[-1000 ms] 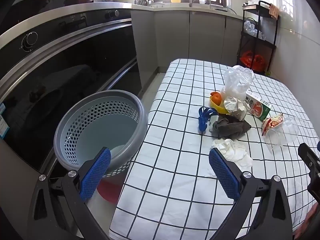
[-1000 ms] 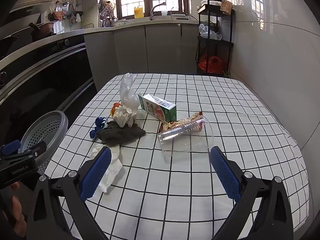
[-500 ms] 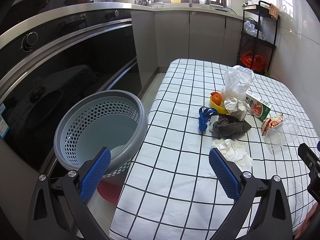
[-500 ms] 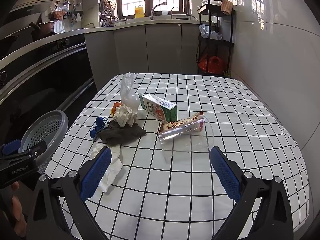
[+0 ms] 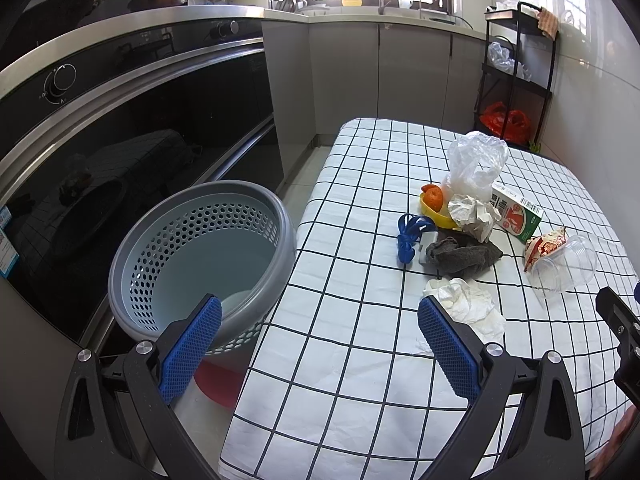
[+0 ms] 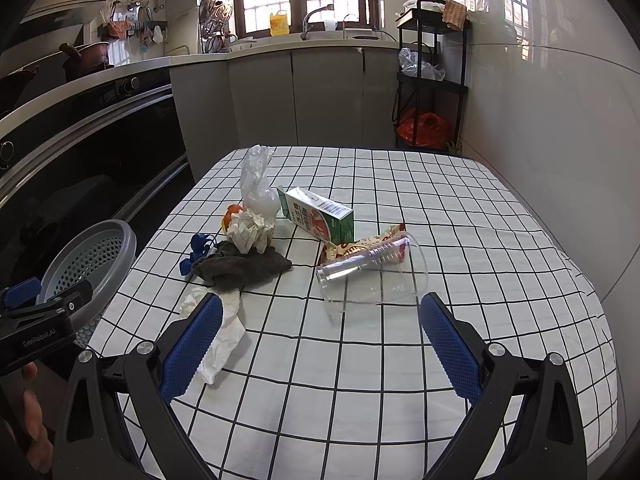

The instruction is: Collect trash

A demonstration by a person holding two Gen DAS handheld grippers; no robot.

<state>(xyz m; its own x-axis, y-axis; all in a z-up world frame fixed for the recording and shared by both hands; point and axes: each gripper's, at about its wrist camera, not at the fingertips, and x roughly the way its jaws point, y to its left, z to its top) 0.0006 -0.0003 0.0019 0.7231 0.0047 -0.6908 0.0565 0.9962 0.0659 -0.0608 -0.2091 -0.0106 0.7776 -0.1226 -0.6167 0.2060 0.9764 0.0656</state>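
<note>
Nothing has moved; trash (image 6: 256,256) litters the checked tablecloth (image 6: 400,360) in a kitchen.

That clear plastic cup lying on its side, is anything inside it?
The clear cup looks empty. A snack wrapper lies just behind it, seen partly through its wall; the rest is hidden.

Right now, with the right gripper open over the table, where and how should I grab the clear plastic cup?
The cup lies on its side, base to the left, wide mouth to the right, a snack wrapper partly tucked inside. Probably best to bring the right gripper down from above and close across the narrower middle of the body; the thin wall should flex, so squeeze lightly. The rim looks too wide and floppy.
</note>
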